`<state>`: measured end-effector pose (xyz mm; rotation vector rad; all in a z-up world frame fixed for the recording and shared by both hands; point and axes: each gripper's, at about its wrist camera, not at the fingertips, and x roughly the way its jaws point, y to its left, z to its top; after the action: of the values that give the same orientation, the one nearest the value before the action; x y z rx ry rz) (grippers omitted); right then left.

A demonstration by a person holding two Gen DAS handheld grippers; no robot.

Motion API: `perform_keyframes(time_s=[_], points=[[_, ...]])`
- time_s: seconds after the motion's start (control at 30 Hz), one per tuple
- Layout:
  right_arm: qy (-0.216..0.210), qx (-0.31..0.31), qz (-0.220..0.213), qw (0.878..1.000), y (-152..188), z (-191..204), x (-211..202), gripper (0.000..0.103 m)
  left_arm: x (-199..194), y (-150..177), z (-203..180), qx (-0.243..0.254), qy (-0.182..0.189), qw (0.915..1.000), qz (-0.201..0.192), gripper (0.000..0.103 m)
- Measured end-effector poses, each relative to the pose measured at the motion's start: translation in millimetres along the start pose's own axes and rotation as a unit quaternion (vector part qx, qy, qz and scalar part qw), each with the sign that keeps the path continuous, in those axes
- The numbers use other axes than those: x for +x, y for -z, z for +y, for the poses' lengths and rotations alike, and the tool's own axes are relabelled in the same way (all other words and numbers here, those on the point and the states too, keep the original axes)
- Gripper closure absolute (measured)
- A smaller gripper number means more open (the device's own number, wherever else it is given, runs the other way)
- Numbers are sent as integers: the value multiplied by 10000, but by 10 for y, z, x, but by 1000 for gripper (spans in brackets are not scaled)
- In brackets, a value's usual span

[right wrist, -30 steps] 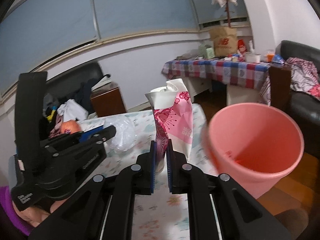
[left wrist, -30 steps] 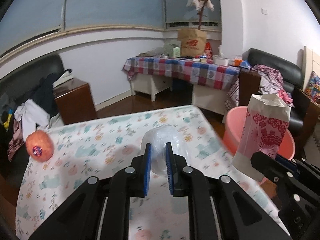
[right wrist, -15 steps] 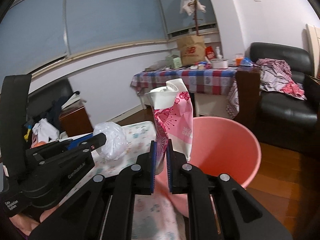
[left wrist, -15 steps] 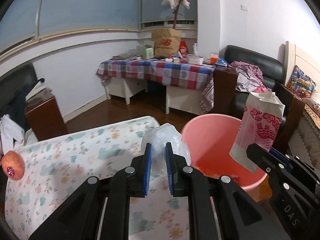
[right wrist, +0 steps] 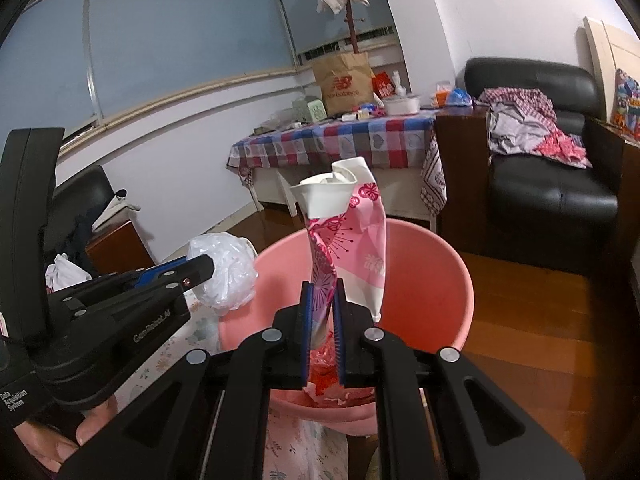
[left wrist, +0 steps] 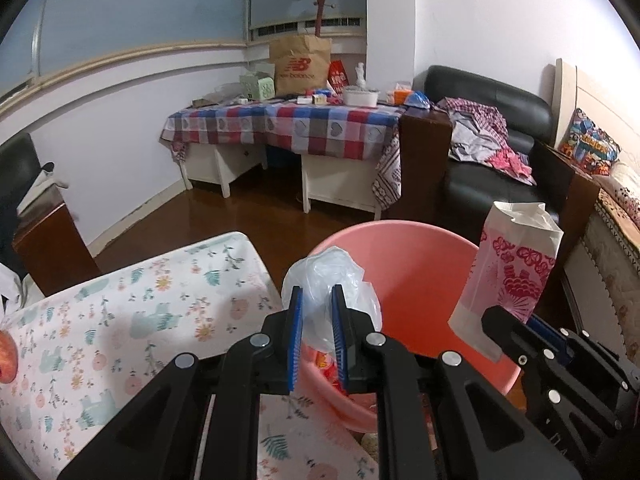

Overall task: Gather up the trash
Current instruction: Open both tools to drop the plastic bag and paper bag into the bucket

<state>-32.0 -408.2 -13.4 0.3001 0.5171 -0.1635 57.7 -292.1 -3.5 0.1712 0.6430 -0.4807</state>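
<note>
"new balance" on brown paper bag (left wrist: 300,66), "Gen-Robot.AI" and "Data Acquisition System" on left gripper (right wrist: 208,268)

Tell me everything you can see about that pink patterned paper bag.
The paper bag is white inside, printed outside with pink and red flower patterns. It looks creased and twisted, its open top crumpled. It stands roughly upright, pinched near its lower end by the right gripper, over the pink bucket. Nothing else touches it.

Crumpled clear plastic bag (left wrist: 334,280), pink paper bag (right wrist: 352,240) above pink bin (left wrist: 420,256)
</note>
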Motion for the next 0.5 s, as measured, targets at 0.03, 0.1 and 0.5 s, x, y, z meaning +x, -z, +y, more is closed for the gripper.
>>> perform_keyframes(time_s=[0.03, 0.1, 0.5], points=[[-4, 39, 38, 10000, -4, -28, 36, 93, 41, -11, -16, 13, 12, 10000, 32, 90], [-15, 107, 98, 9999, -17, -77, 97, 93, 109, -22, -45, 56, 8, 10000, 67, 90], [-57, 306, 575, 9979, -55, -203, 484, 93, 455, -43, -157, 206, 105, 9990, 393, 89]])
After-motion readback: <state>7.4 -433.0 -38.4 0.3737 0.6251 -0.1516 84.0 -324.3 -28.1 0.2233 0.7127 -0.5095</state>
